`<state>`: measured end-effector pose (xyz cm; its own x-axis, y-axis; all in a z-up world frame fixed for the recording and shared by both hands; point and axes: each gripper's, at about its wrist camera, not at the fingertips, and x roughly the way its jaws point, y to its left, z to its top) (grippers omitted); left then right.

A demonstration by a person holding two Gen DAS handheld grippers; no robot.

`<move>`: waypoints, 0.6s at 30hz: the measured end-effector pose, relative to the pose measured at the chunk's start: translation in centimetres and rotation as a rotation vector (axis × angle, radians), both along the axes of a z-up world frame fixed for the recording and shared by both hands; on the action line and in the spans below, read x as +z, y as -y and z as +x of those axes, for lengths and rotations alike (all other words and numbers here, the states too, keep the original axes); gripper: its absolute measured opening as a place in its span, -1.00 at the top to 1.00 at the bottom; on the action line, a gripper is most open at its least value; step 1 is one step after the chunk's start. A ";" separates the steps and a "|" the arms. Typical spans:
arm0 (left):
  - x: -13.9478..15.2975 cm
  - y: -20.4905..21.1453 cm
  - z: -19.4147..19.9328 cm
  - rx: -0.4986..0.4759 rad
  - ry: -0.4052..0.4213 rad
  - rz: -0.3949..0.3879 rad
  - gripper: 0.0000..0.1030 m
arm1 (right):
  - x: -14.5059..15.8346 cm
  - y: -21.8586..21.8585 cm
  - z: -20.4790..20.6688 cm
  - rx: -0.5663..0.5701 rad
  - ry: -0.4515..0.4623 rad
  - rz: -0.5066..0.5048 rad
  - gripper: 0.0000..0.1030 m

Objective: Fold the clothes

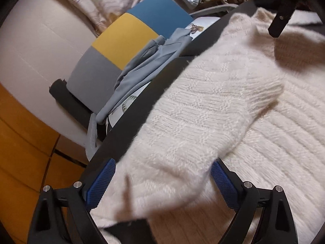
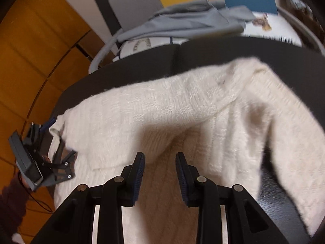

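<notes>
A cream knitted sweater [image 1: 254, 134] lies spread on a dark table [image 1: 142, 105]. One sleeve [image 1: 203, 113] is folded across the body. My left gripper [image 1: 162, 174] is open, its blue pads either side of the sleeve's shoulder end near the table's left edge. In the right wrist view the sweater [image 2: 162, 109] fills the middle, and my right gripper [image 2: 160, 162] is open just above its body, holding nothing. The left gripper [image 2: 50, 140] shows there at the sweater's left edge. The right gripper's finger [image 1: 278, 20] shows at the top right of the left wrist view.
A chair with a grey, yellow and blue back [image 1: 126, 38] stands behind the table, a grey-blue garment [image 1: 146, 69] draped over its seat. It also shows in the right wrist view [image 2: 182, 22]. Wooden floor [image 1: 22, 142] lies to the left. A pale bed [image 1: 40, 40] is beyond.
</notes>
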<state>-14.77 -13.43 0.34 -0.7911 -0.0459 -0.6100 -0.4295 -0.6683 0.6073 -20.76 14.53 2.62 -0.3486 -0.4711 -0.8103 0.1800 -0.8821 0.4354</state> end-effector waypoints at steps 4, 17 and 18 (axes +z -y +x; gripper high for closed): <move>-0.3 -0.5 -1.7 -0.004 0.134 0.111 0.40 | -1.0 0.2 -1.2 -0.029 0.020 -0.046 0.41; 7.9 0.1 -8.7 0.143 0.087 0.346 0.85 | 5.1 0.3 -8.4 -0.060 -0.139 -0.167 0.89; 8.0 0.7 -10.5 0.187 0.089 0.366 0.85 | 5.2 0.5 -9.7 -0.076 -0.151 -0.155 0.89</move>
